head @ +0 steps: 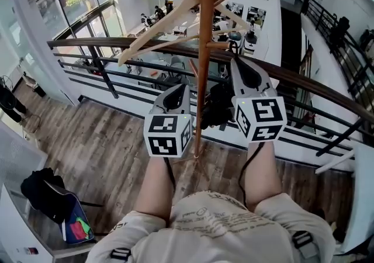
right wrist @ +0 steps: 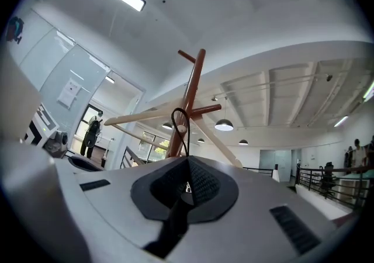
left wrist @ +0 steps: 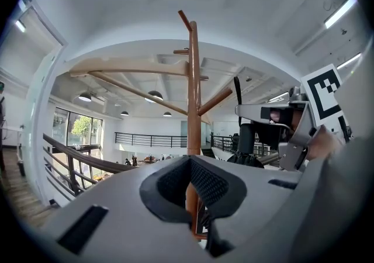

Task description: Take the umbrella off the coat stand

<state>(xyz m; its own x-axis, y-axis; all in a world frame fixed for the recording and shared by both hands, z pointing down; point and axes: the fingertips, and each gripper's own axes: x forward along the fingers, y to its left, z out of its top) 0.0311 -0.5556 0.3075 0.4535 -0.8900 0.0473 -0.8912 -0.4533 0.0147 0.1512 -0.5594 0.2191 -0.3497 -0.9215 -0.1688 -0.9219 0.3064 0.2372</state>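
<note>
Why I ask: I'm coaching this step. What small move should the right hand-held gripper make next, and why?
Probably lift the right hand-held gripper slightly, up and outward: its jaws are shut on the umbrella's black strap loop, which hangs round a peg tip on the coat stand.

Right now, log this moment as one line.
right hand-held gripper: shut on umbrella | strap loop: at peg | left hand-held gripper: shut, beside coat stand
</note>
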